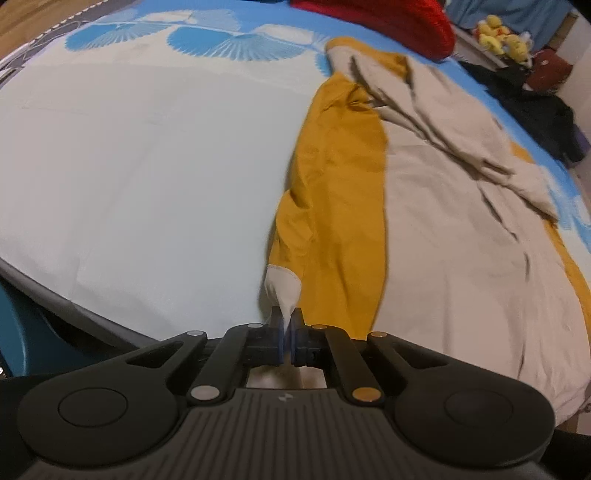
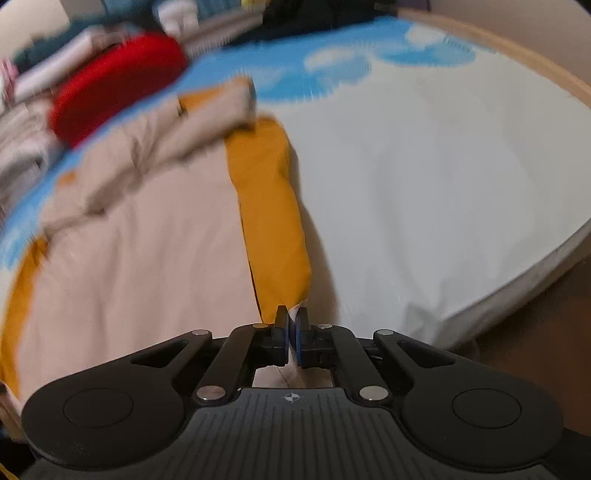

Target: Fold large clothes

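Observation:
A large mustard-yellow garment with a beige lining (image 1: 461, 240) lies spread on the bed, its yellow edge (image 1: 332, 184) folded up along the left side. My left gripper (image 1: 287, 319) is shut on a pale corner of the garment's near hem (image 1: 282, 290). In the right wrist view the same garment (image 2: 140, 240) fills the left half, with its yellow band (image 2: 273, 206) running toward me. My right gripper (image 2: 293, 319) is shut on a pale bit of the hem at the foot of that band. A beige sleeve (image 1: 436, 110) lies crumpled across the far part.
The bed sheet (image 1: 147, 166) is pale with blue fan patterns at the far end. A red cushion (image 1: 388, 22) lies at the head of the bed. Yellow plush toys (image 1: 498, 35) and dark clothes (image 1: 546, 110) sit beyond the bed's right edge. The bed's near edge (image 2: 517, 288) drops to the floor.

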### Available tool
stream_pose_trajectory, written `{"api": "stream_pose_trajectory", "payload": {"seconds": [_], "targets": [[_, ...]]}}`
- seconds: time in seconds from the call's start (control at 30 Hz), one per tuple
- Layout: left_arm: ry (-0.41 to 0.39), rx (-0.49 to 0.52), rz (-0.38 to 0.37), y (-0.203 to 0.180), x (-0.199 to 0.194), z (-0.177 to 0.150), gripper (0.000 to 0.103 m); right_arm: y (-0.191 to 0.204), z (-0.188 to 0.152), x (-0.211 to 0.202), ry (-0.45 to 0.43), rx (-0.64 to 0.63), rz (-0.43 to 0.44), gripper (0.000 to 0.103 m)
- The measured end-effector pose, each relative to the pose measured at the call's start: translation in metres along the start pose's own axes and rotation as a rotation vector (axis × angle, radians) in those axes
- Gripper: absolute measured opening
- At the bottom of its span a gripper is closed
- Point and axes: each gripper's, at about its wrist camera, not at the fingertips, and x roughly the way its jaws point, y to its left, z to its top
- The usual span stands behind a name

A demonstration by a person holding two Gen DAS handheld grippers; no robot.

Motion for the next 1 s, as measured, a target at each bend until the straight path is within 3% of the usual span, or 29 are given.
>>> {"api": "stream_pose_trajectory", "payload": {"seconds": [0.13, 0.3, 0.37, 0.57, 0.67, 0.7, 0.73, 0.77, 0.9, 1.0], "targets": [[0.053, -0.021, 0.005, 0.002, 0.01, 0.0, 0.007, -0.005, 0.003, -0.008, -0.03, 0.026, -0.007, 0.003], [0.072, -0.032, 0.039, 0.005, 0.017, 0.002, 0.016, -0.011, -0.007, 0.023, 0.095, 0.064, -0.063, 0.013], [0.077, -0.036, 0.048, 0.006, 0.019, 0.002, 0.02, -0.014, -0.01, 0.03, 0.117, 0.074, -0.093, 0.023], [0.083, -0.015, 0.068, 0.005, 0.022, 0.0, 0.026, -0.012, -0.017, 0.036, 0.159, 0.06, -0.113, 0.029], [0.082, 0.015, 0.073, 0.0, 0.022, -0.001, 0.026, -0.009, -0.018, 0.035, 0.167, 0.03, -0.121, 0.029], [0.08, 0.026, 0.077, -0.001, 0.022, -0.002, 0.021, -0.008, -0.019, 0.034, 0.17, 0.021, -0.12, 0.028], [0.077, 0.036, 0.08, -0.003, 0.021, -0.002, 0.017, -0.007, -0.019, 0.034, 0.171, 0.012, -0.118, 0.021], [0.069, 0.044, 0.077, -0.003, 0.018, -0.003, 0.008, -0.006, -0.019, 0.033, 0.172, 0.002, -0.112, 0.008], [0.019, 0.083, 0.045, -0.012, 0.0, -0.002, 0.003, 0.004, -0.015, 0.022, 0.13, -0.05, -0.114, 0.003], [-0.029, 0.134, 0.003, -0.021, -0.024, 0.0, 0.002, 0.012, -0.006, 0.001, 0.071, -0.067, -0.068, 0.003]]}}
